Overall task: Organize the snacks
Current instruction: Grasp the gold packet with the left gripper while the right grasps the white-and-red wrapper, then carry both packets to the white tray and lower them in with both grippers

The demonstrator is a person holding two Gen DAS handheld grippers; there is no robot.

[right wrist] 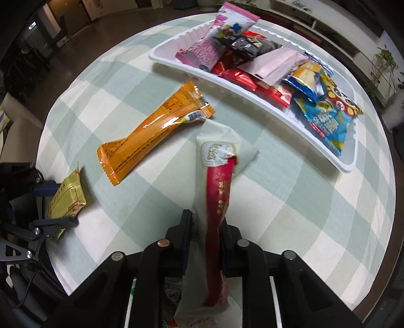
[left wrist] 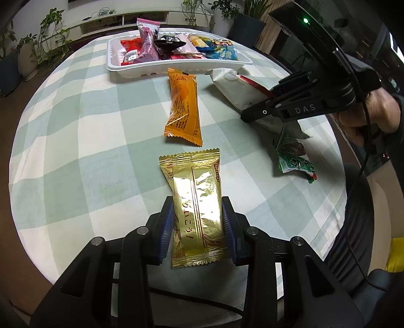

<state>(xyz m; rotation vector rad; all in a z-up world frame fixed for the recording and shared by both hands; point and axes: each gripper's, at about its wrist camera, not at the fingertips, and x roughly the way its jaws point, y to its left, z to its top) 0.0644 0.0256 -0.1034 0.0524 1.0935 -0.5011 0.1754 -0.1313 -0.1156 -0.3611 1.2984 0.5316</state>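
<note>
Left tool [left wrist: 198, 224] clamped, right tool [right wrist: 205, 227] pinched shut — both angled down

The surface [left wrist: 75, 131] wears a cloth checked in pale green and cream. Behind it a low white shelf unit [left wrist: 121, 21] runs along a light wall, with leafy potted plants [left wrist: 48, 32] to one side and more plants [left wrist: 240, 10] at the other. The floor [right wrist: 83, 43] is dark and glossy, and that end of the room lies dim.

White plastic tray [left wrist: 141, 69] w/ snack packs at table's far side; orange foil packet [left wrist: 183, 106] before it, gold foil packet [left wrist: 195, 201] nearer, white-and-red paper pack [left wrist: 237, 88] right of orange.
</note>
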